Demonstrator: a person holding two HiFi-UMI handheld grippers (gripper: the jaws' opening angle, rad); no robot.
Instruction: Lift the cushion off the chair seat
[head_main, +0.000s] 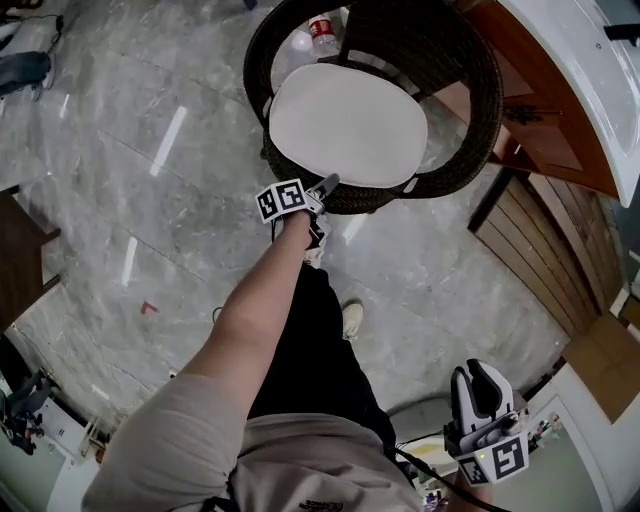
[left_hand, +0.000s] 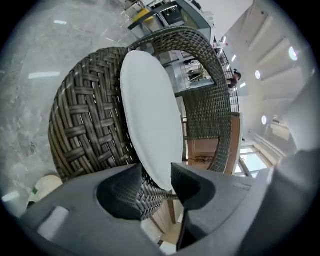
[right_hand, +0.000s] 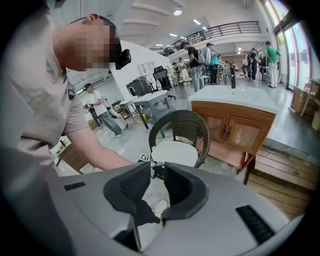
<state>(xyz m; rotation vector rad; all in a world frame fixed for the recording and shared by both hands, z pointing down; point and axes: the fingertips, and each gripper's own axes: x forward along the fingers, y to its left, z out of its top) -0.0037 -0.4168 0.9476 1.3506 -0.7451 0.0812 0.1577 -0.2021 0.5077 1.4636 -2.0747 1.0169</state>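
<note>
A white oval cushion (head_main: 348, 125) lies flat on the seat of a dark wicker chair (head_main: 470, 90). My left gripper (head_main: 325, 185) is at the chair's front edge, arm stretched out towards it. In the left gripper view the cushion (left_hand: 150, 115) fills the middle. Its near rim shows in the gap of the left gripper (left_hand: 155, 172), whose jaws stand open and do not press on it. My right gripper (head_main: 482, 375) hangs far back at my side, away from the chair. In the right gripper view its jaws (right_hand: 156, 170) stand slightly apart and empty, with the cushion (right_hand: 175, 152) beyond.
A wooden cabinet with a white top (head_main: 560, 130) stands just right of the chair. Plastic bottles (head_main: 322, 35) lie on the marble floor behind it. My shoe (head_main: 352, 320) is in front of the chair. A dark table edge (head_main: 20, 260) is at the left. Several people (right_hand: 200, 60) stand far off.
</note>
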